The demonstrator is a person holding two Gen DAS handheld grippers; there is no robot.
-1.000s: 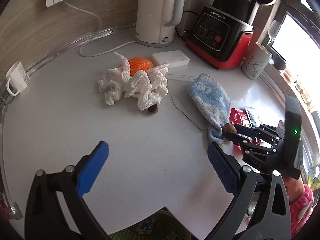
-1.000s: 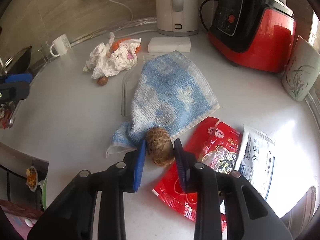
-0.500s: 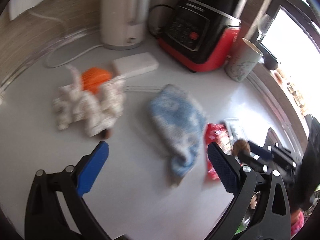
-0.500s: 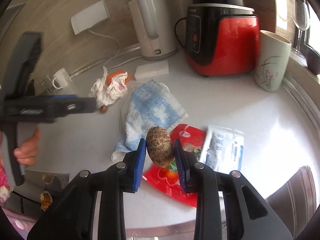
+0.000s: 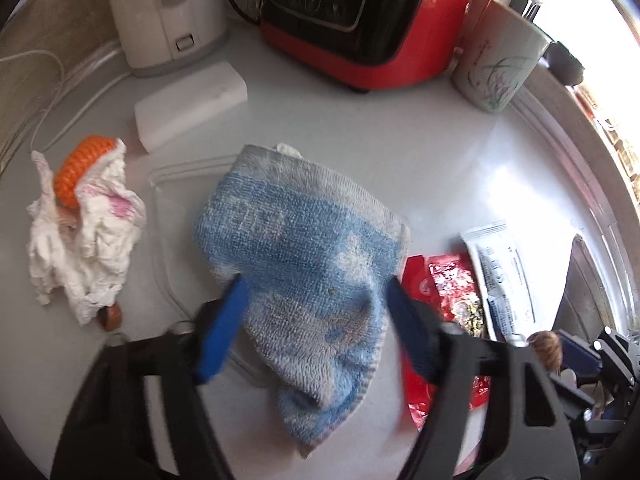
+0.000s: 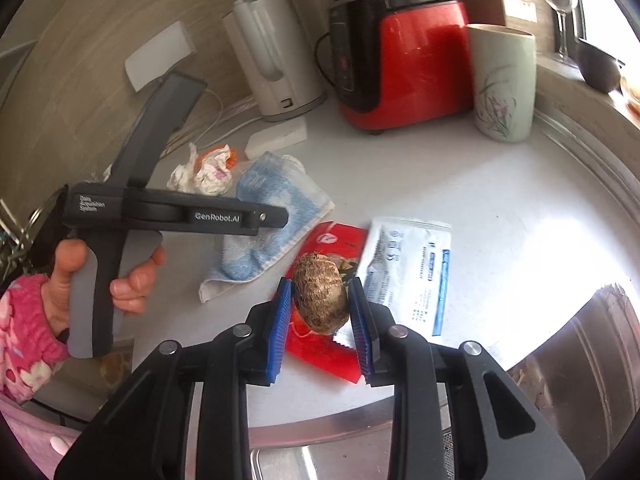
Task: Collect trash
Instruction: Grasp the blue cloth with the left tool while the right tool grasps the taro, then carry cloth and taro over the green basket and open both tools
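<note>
So left claw closing around blue towel, pads not clearly pressing | right claw clamps brown taro, above red wrapper | tissue wad at 9 o'clock on worktop

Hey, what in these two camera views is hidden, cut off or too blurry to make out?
- Clear tray, left wrist view: mostly under the blue cloth.
- Red wrapper, right wrist view: print hidden behind the brown root.
- White packet, both views: text too small.
- Wine glass: cut off by the edge.
</note>
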